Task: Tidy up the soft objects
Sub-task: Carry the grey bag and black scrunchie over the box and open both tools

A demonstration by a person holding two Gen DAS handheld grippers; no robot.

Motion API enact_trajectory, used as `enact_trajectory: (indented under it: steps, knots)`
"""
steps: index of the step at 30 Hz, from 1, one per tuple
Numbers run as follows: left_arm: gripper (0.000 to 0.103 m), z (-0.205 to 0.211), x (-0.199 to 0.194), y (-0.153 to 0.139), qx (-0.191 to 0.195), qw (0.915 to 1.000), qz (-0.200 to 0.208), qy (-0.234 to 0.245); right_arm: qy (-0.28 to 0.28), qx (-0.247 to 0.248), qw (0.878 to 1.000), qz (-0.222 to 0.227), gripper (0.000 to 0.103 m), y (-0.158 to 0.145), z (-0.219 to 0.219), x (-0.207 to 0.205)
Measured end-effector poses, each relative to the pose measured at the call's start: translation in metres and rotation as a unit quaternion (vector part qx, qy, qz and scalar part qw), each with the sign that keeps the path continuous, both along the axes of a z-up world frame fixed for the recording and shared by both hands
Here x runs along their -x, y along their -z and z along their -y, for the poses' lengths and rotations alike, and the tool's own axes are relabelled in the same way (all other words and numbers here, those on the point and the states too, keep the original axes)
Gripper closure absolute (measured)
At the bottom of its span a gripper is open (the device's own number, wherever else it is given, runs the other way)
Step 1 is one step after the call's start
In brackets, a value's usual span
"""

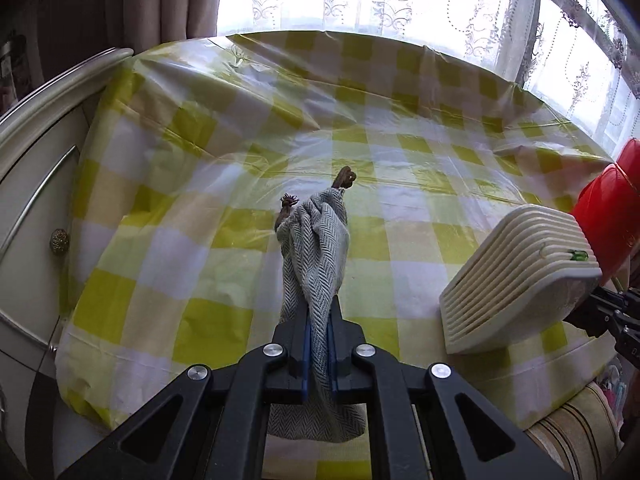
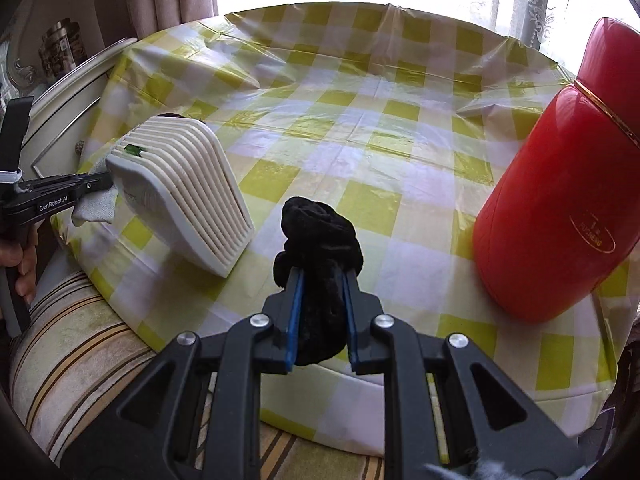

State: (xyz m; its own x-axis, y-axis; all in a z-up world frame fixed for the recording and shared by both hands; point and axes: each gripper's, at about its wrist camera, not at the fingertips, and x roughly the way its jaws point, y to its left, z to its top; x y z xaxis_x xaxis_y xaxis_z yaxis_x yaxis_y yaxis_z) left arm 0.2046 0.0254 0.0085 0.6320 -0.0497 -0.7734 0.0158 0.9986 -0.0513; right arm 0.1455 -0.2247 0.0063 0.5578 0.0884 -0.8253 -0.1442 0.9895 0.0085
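Observation:
In the left wrist view my left gripper (image 1: 318, 320) is shut on a grey herringbone cloth pouch (image 1: 320, 240) with a brown drawstring (image 1: 344, 178). The pouch sticks up past the fingertips and hangs down below them, above the table. In the right wrist view my right gripper (image 2: 320, 280) is shut on a bunched black soft cloth (image 2: 320, 232), held just above the table's near edge. The grey pouch (image 2: 94, 210) also shows at the left of that view, partly hidden behind a white box.
A round table under a yellow-and-white checked plastic cover (image 1: 360, 128) fills both views. A white ribbed box (image 2: 180, 192) leans near the front edge and a tall red flask (image 2: 560, 184) stands at the right. A cream cabinet (image 1: 40, 160) is left, a striped cushion (image 2: 80, 340) in front.

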Motion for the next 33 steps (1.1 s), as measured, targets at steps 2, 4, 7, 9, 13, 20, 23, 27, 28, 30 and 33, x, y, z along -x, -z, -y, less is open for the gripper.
enact_trajectory:
  steps: [2, 4, 7, 9, 13, 20, 23, 27, 28, 30, 33]
  knots:
    - [0.096, 0.001, 0.018, -0.004, -0.002, 1.0000, 0.001, -0.002, 0.003, -0.003, 1.000, 0.003, 0.081, -0.005, -0.002, 0.015]
    - [0.096, 0.004, 0.035, -0.010, -0.010, 0.9999, 0.006, -0.003, 0.005, -0.004, 1.000, 0.005, 0.081, -0.009, -0.004, 0.028]
    - [0.096, 0.008, 0.059, -0.021, -0.014, 0.9998, 0.014, -0.001, 0.007, -0.004, 1.000, 0.007, 0.081, -0.015, -0.005, 0.046]
    - [0.096, 0.013, 0.075, -0.029, -0.017, 0.9996, 0.022, 0.003, 0.009, -0.002, 1.000, 0.012, 0.081, -0.020, -0.004, 0.058]
    - [0.096, 0.030, 0.101, -0.049, -0.024, 0.9986, 0.043, 0.020, 0.020, 0.000, 1.000, 0.019, 0.081, -0.031, 0.001, 0.081]
    - [0.096, 0.068, 0.127, -0.076, -0.023, 0.9949, 0.071, 0.068, 0.053, 0.012, 0.998, 0.034, 0.081, -0.052, 0.022, 0.119]
    - [0.096, 0.090, 0.133, -0.079, -0.019, 0.9925, 0.075, 0.095, 0.072, 0.022, 0.996, 0.039, 0.081, -0.058, 0.036, 0.133]
    - [0.096, 0.125, 0.138, -0.080, -0.015, 0.9880, 0.074, 0.134, 0.105, 0.030, 0.993, 0.041, 0.081, -0.064, 0.059, 0.152]
    - [0.096, 0.135, 0.139, -0.079, -0.014, 0.9864, 0.074, 0.146, 0.115, 0.033, 0.992, 0.041, 0.081, -0.065, 0.065, 0.157]
    - [0.096, 0.157, 0.141, -0.078, -0.011, 0.9827, 0.072, 0.170, 0.136, 0.039, 0.989, 0.040, 0.081, -0.066, 0.078, 0.168]
    - [0.096, 0.192, 0.143, -0.074, -0.001, 0.9759, 0.063, 0.209, 0.170, 0.050, 0.984, 0.036, 0.081, -0.067, 0.098, 0.184]
